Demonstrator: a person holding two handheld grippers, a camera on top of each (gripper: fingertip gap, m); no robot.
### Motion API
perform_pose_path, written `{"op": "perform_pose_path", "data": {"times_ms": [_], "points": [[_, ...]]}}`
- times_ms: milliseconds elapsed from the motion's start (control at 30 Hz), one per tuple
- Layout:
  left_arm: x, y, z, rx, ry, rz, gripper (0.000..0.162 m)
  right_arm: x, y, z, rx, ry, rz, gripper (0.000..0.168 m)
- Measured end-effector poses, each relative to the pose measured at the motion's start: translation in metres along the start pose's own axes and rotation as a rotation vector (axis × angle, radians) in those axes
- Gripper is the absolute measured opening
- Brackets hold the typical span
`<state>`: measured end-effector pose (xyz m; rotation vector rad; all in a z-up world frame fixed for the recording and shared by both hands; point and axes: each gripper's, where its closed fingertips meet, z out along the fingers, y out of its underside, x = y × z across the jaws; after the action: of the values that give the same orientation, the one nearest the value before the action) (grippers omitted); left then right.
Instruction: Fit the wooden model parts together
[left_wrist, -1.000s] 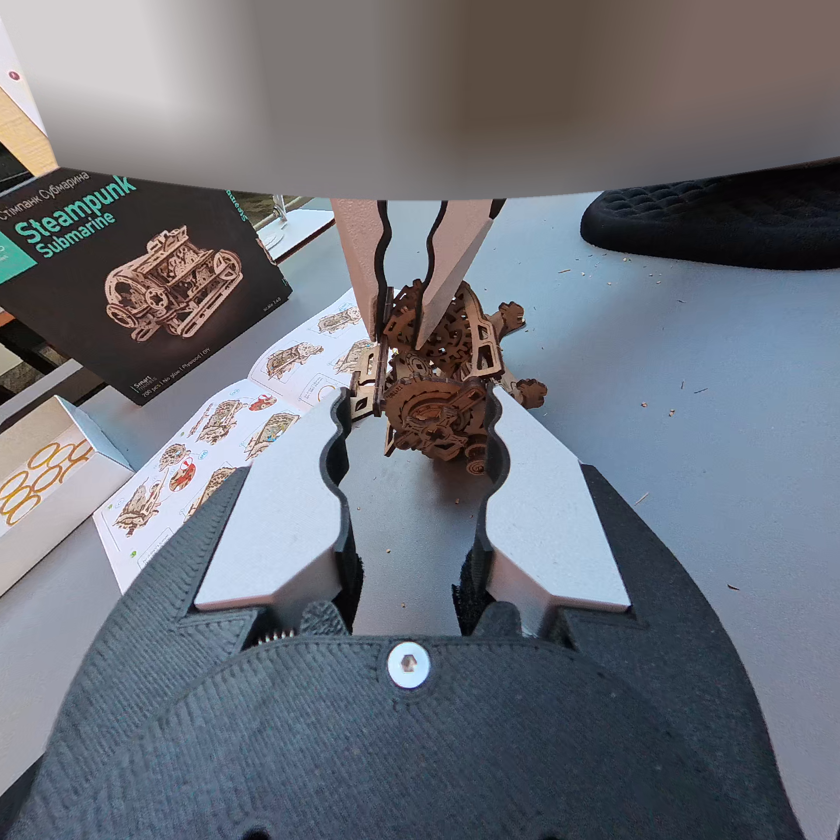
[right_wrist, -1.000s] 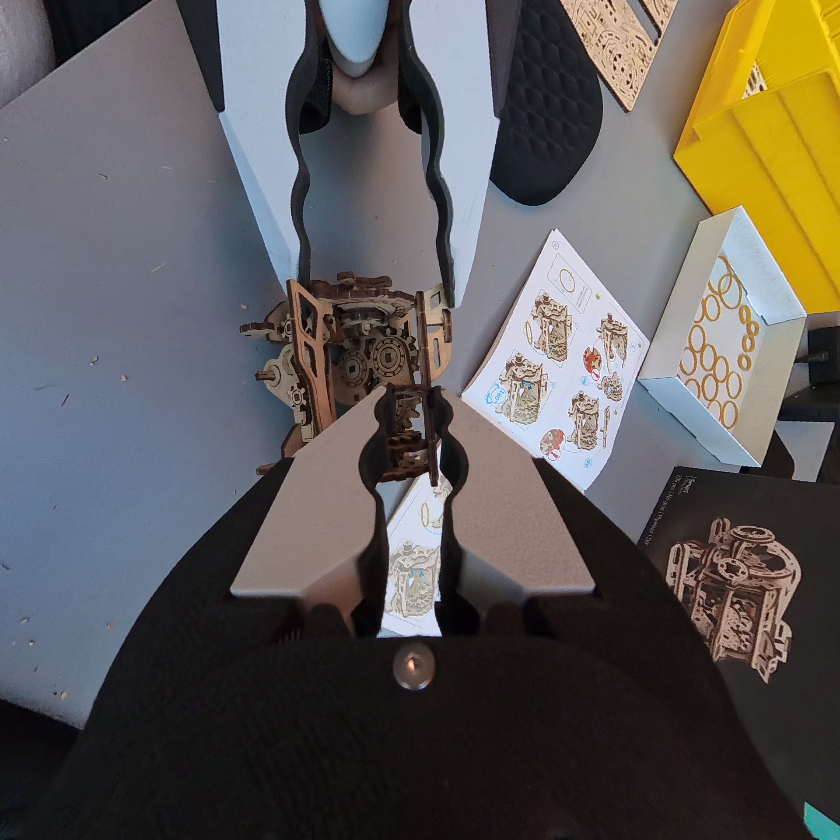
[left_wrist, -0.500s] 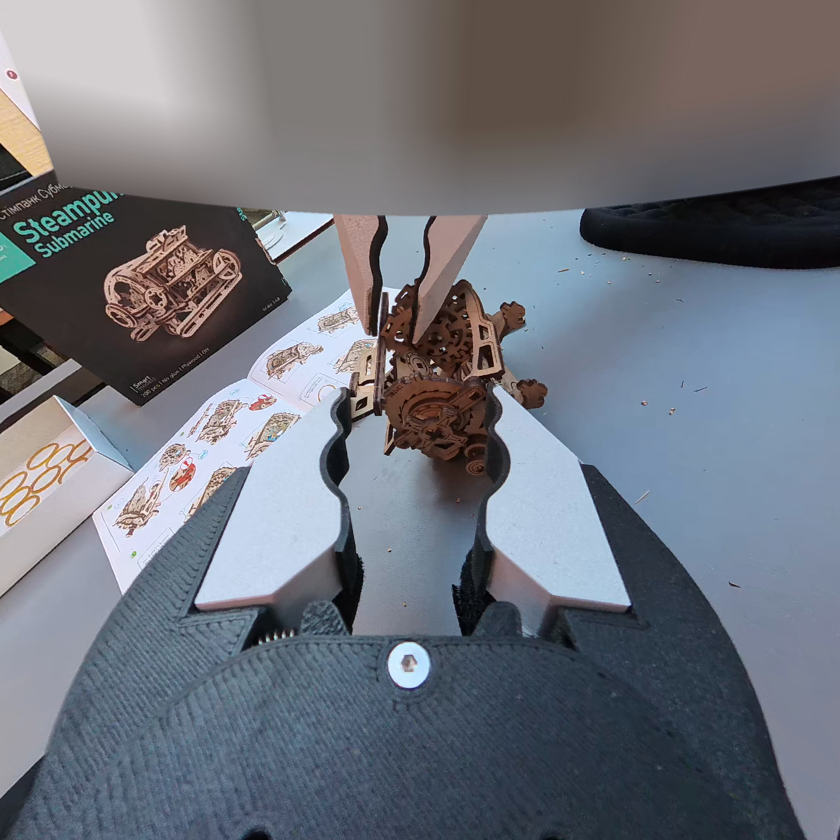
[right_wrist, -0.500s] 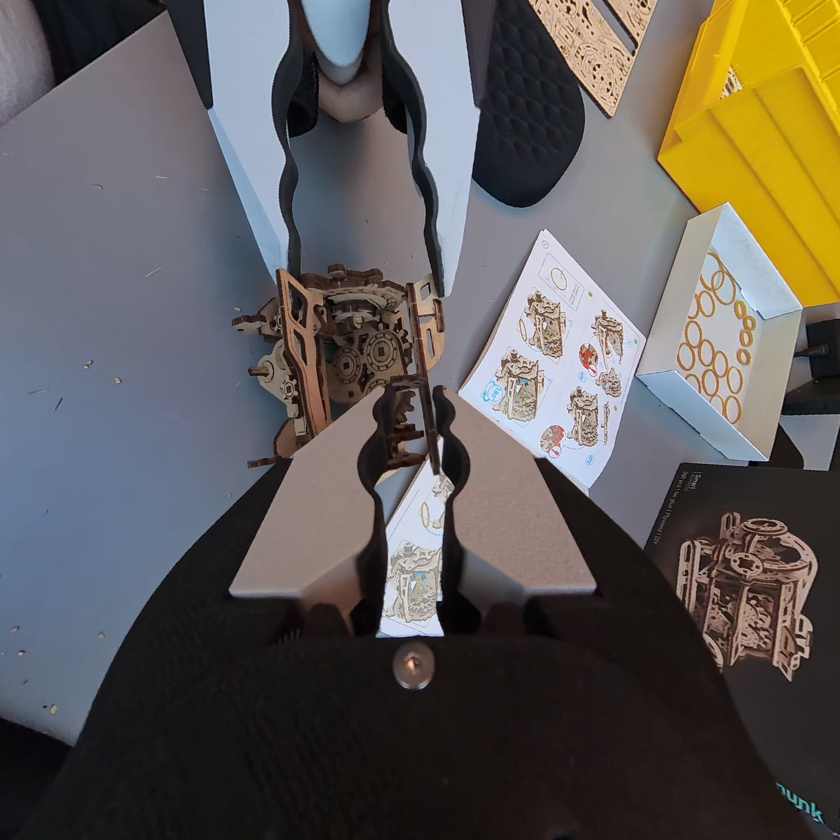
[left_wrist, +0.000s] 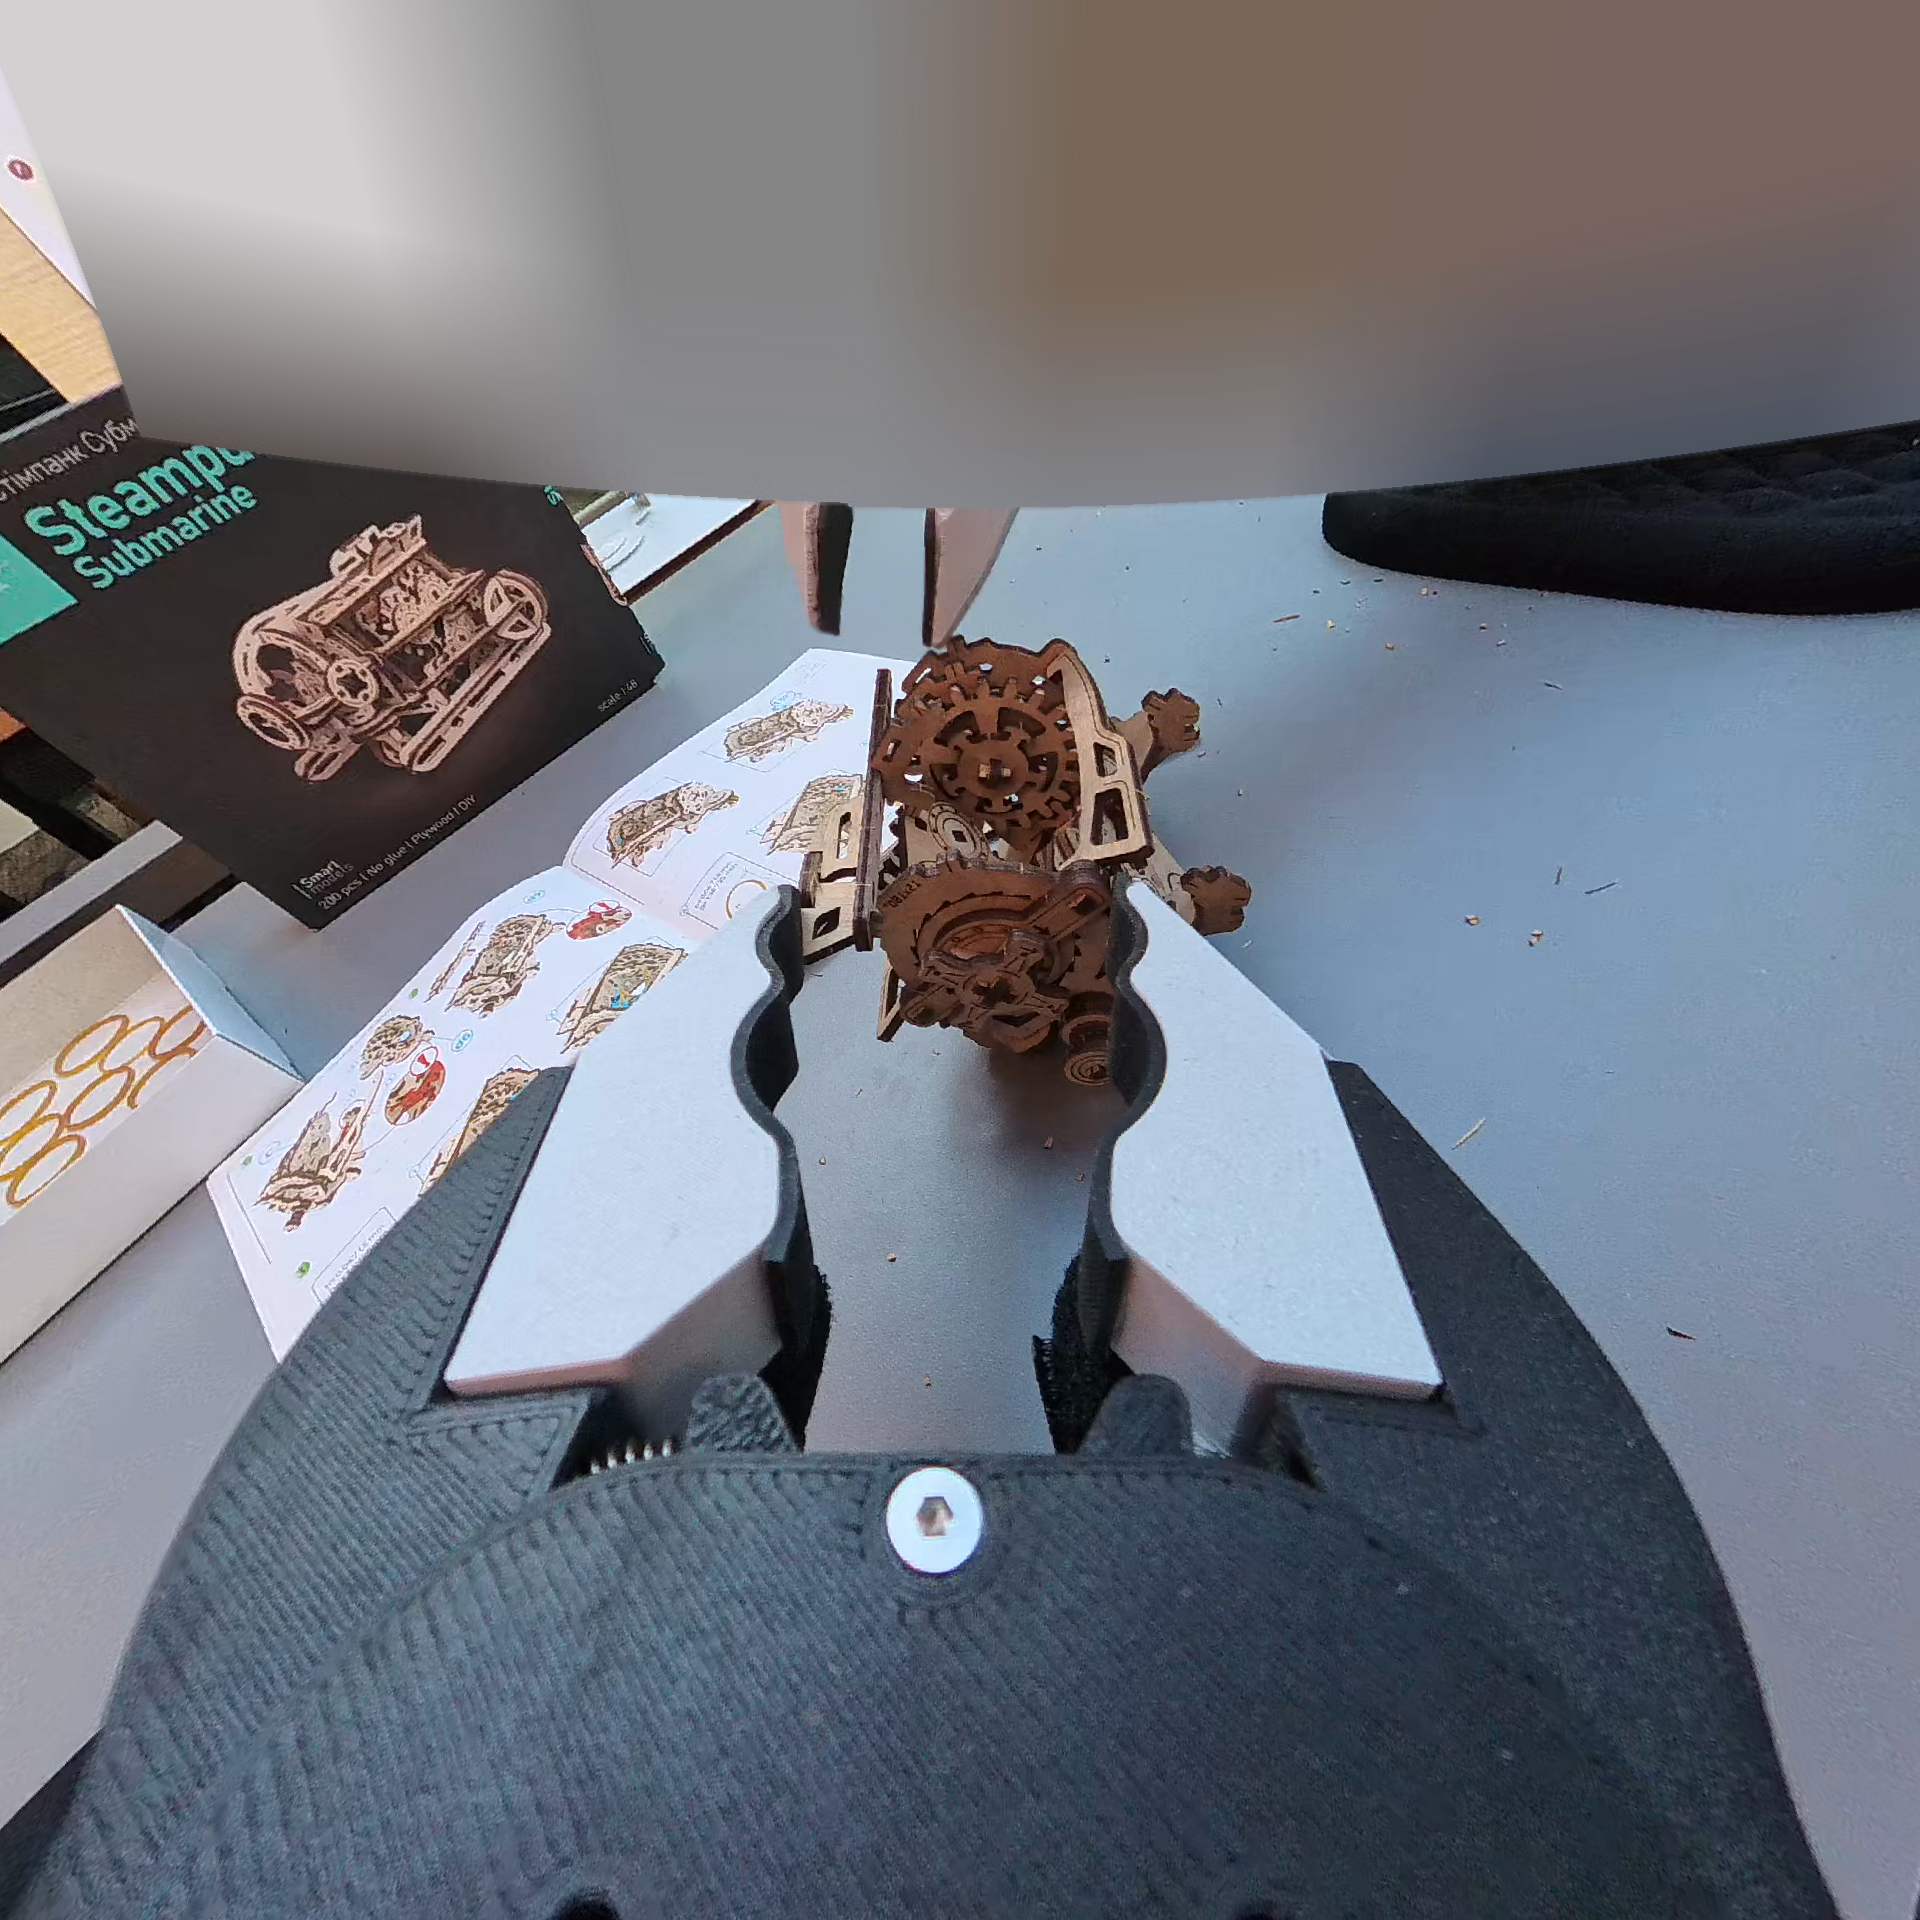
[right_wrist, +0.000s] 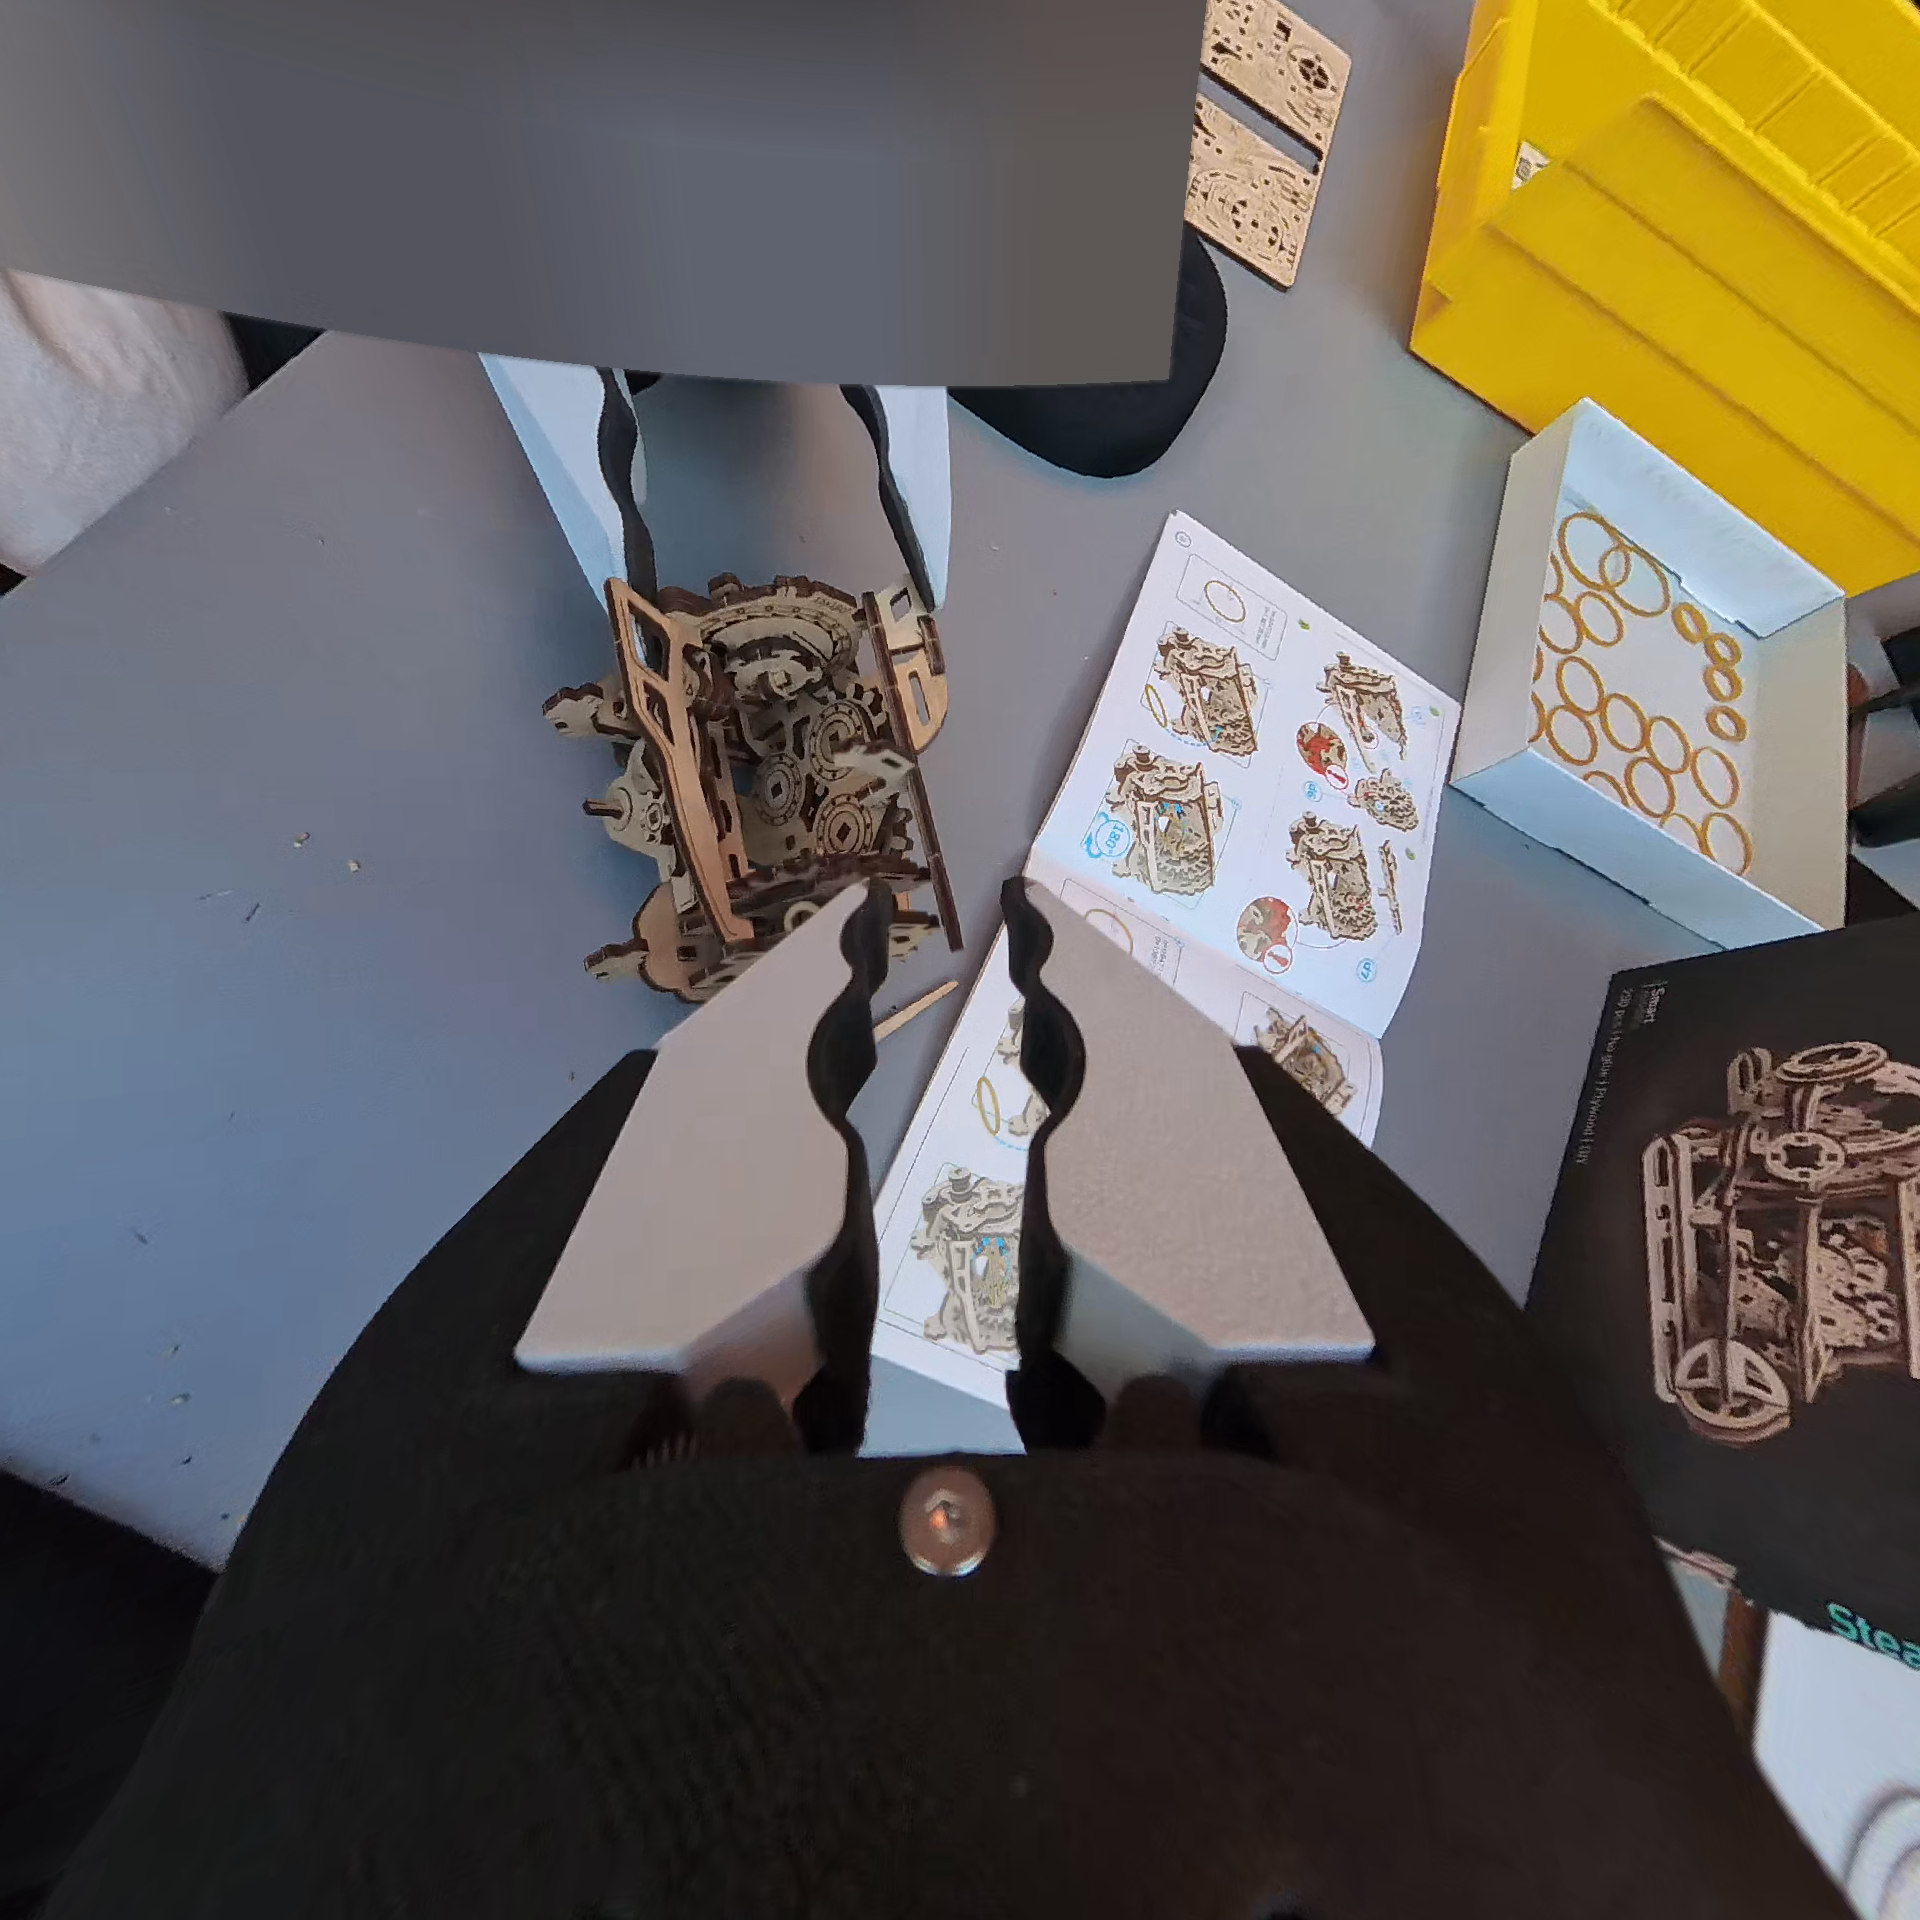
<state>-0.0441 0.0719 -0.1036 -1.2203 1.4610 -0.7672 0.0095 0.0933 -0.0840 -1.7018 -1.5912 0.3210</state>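
The brown wooden gear model (left_wrist: 997, 862) stands on the grey table (left_wrist: 1558, 1039), right at the tips of my left gripper (left_wrist: 951, 914). That gripper is wide open, with its fingers on either side of the model's near end. My right gripper (right_wrist: 940, 904) is open with a narrow gap and holds nothing. It hangs just above and behind the model (right_wrist: 748, 769), and it also shows in the left wrist view (left_wrist: 883, 613). The left gripper (right_wrist: 769, 561) shows beyond the model in the right wrist view. A thin wooden sliver (right_wrist: 914, 1008) lies on the table by the right fingers.
An open instruction booklet (right_wrist: 1247, 790) lies beside the model. A black kit box (left_wrist: 312, 665), a white box of golden rings (right_wrist: 1642, 686), yellow bins (right_wrist: 1714, 208), a black mat (left_wrist: 1662, 530) and cut wooden sheets (right_wrist: 1257, 145) ring the work area. My hands' fingertips stand some 7 cm from each other. The thin wooden sliver (right_wrist: 914, 1008) sits 8 cm or so from the ends of my right fingers.
My right gripper was shut on a small wooden part at the model's side. It has opened, let go and pulled back up from the model. The left gripper has stayed in place.
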Motion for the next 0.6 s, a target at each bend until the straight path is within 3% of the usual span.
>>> {"op": "perform_pose_path", "data": {"times_ms": [133,400,600], "points": [[0.000,0.000,0.000,0.001,0.003,0.001,0.057,0.000,-0.003,-0.011,0.083,-0.006,0.022,0.028],[-0.004,0.001,-0.001,0.009,0.049,-0.016,0.057,-0.010,0.009,-0.015,0.036,-0.020,0.007,0.052],[-0.005,0.002,-0.002,0.015,0.074,-0.014,0.057,-0.021,-0.006,-0.006,0.194,-0.087,0.076,0.052]]}}
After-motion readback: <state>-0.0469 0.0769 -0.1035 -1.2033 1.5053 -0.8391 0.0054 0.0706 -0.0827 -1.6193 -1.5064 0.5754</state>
